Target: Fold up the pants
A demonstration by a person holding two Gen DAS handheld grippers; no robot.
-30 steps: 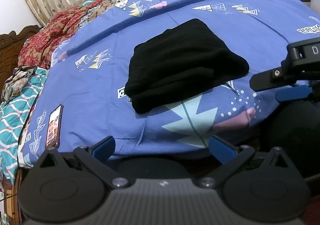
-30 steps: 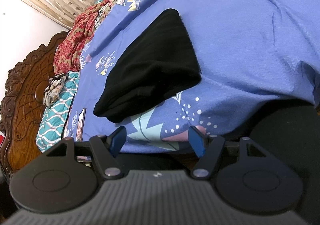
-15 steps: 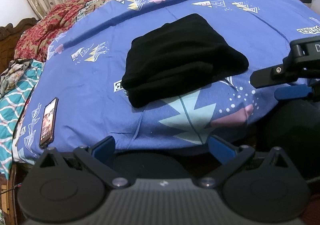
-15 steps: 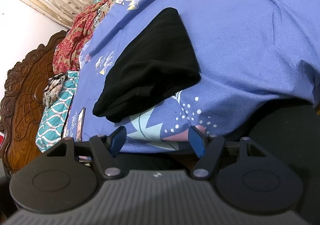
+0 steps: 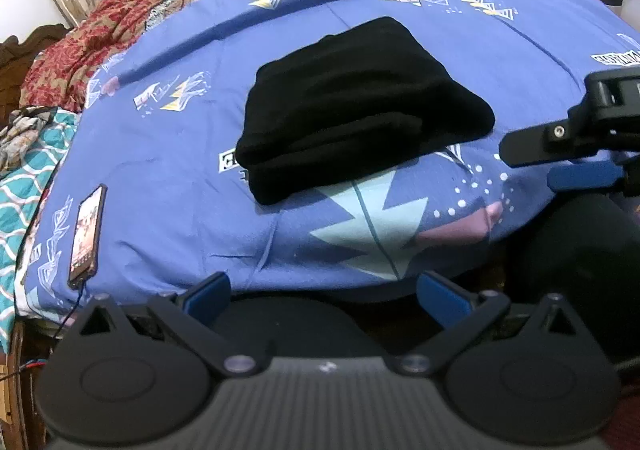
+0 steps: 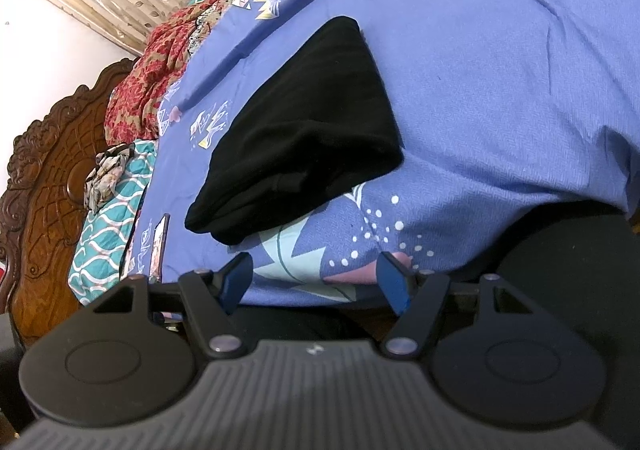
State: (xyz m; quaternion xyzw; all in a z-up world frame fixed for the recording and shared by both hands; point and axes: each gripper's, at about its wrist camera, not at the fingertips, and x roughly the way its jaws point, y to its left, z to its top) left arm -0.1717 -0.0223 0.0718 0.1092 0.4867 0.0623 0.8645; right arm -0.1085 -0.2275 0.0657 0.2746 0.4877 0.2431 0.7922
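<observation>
The black pants lie folded in a compact stack on the blue patterned bedsheet; they also show in the right wrist view. My left gripper is open and empty, held back off the bed's near edge, well short of the pants. My right gripper is open and empty, also at the near edge. The right gripper shows from the side at the right of the left wrist view, apart from the pants.
A phone with a cable lies on the sheet at the left edge. A teal patterned cloth and red bedding lie at the left and far side. A carved wooden headboard stands at the left.
The left wrist view has shifted slightly, so the pants and phone sit a little lower and further right in frame. The pants have not moved on the bed. Both grippers stay open.
</observation>
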